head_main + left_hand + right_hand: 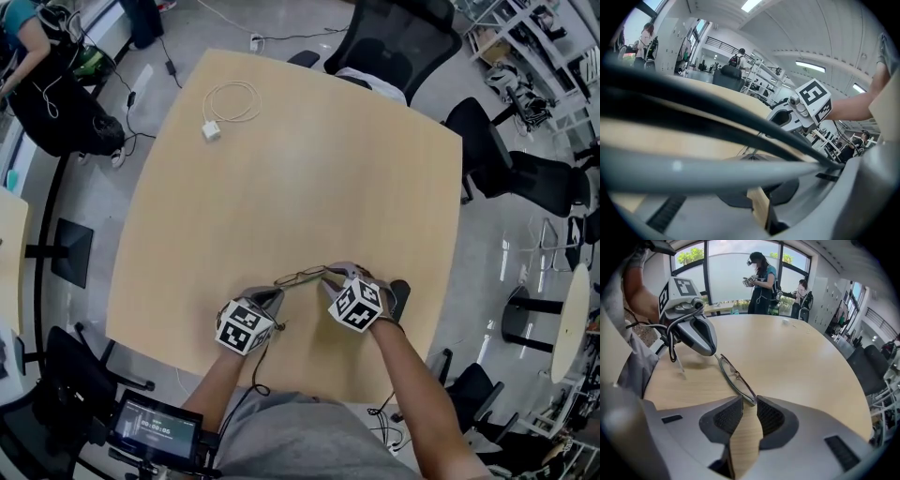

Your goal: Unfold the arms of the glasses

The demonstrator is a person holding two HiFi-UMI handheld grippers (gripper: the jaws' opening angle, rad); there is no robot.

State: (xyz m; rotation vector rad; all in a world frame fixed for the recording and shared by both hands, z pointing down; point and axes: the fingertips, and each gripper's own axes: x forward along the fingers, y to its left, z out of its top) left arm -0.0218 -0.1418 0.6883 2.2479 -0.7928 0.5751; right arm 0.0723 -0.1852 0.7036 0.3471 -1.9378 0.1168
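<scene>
Head view: the wooden table (309, 169) has the glasses (302, 276) lying close to its near edge, a bit toward the right corner. The left gripper (274, 296) is at one end of the glasses and the right gripper (330, 275) is at the other end. A white cable (234, 99) with a small white plug (211, 131) lies near the far left corner, well away from them. A black chair (394, 42) stands past the far edge.

Left gripper view: thick blurry dark and grey bands cross the picture close to the camera, and I cannot tell what they are. Below them the dark pads (787, 190) come together at their tips. Thin wires of the glasses stick out there, so this claw looks like it is pinching that end. The other gripper's marker cube is just behind.

Right gripper view: the claw is spread apart, and bare table shows between its two pads (725, 416). The near end of the glasses sits right between the pad tips, not squeezed. The glasses run from there across to the other claw's tip. A person (761, 282) stands beyond the table's far edge.
</scene>
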